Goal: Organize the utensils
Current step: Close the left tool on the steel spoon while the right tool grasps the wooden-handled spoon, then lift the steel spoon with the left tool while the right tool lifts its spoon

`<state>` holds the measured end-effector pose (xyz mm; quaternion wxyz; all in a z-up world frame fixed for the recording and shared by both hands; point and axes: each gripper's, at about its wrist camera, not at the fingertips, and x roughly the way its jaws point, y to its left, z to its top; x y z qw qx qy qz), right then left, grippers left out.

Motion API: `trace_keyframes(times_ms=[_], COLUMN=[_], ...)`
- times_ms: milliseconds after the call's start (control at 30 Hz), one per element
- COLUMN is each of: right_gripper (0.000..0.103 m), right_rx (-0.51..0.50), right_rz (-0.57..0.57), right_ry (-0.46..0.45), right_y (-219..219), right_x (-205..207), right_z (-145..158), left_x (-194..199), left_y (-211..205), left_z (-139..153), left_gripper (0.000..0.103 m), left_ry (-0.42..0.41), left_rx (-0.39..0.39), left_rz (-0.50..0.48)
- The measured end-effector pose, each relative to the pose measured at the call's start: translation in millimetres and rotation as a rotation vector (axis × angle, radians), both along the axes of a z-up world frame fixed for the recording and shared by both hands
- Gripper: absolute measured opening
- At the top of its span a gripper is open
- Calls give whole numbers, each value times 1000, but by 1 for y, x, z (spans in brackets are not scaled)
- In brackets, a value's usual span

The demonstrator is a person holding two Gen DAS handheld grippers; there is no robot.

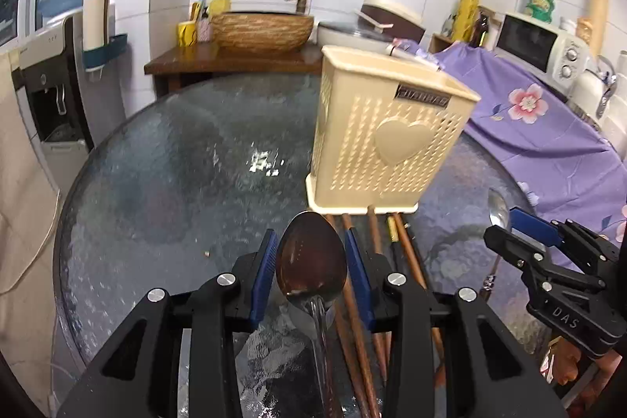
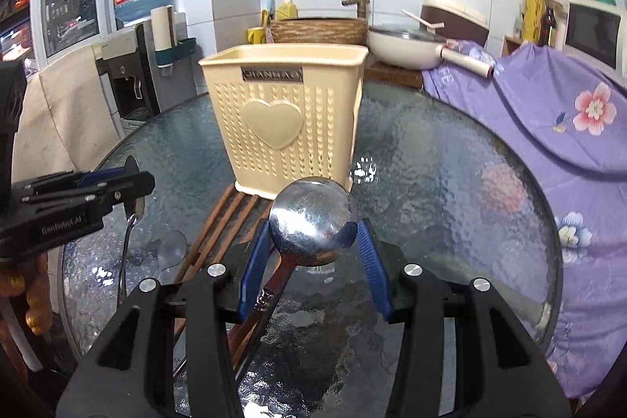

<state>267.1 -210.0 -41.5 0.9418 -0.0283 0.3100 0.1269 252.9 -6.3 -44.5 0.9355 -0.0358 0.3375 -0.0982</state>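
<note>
the left wrist view shows the left tongs with an oval spoon between the blue pads, its handle running back under the camera; whether the pads actually clamp it, i cannot tell. the right wrist view shows the right tongs likewise around a round ladle spoon, grip also unclear. only the right view reads the label on the cream utensil basket, standing upright on the glass worktop. brown chopsticks lie in front of the basket, partly hidden by the tongs. a purple flowered cloth drapes to the right.
</note>
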Motion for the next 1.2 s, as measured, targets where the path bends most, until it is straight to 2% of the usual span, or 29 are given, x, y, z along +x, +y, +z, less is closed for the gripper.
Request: trace_keyframes(times_ms=[433,467,500,533,700,733,767,800,867,933,1033,1100,1200], right_gripper=[46,32,13,9,9,10,17,41,70,67,62,62,62], right_rx=[-65,-57,-56,-66,-59,-26,-7,12,60,100,88,153,278], right_rz=[22,25,33,24,31,29,26,19,-17,-76,-148,-186,-225], right_ry=[-99,-102,-104,-112,-106,-95,-81,-54,25,104,212,298,376], right_y=[12,11,11,11,10,5,1,-4,-15,-24,-26,-30,-31], right_x=[-21,-22,-22,-23,-20,-17,-14,-8,8,24,44,57,74], right_z=[18,20,21,24,24,24,23,21,13,2,-20,-37,-52], left_x=[-11,-11,-12,-12,-11,-11,-9,-8,-7,-7,-9,-10,-10], left_y=[-7,-8,-8,-8,-8,-8,-8,-7,-7,-6,-4,-5,-6], left_z=[19,20,22,24,30,30,28,27,25,25,27,29,30], left_gripper=[35,35,35,35,35,35,35,35,35,35,35,35,35], left_ry=[-71,-78,-83,-86,-97,-94,-88,-81,-77,-79,-91,-99,-101], left_rx=[-5,-2,-4,-8,-1,-4,-8,-13,-15,-17,-28,-22,-18], left_rz=[-32,-33,-33,-34,-37,-35,-34,-33,-32,-29,-26,-29,-36])
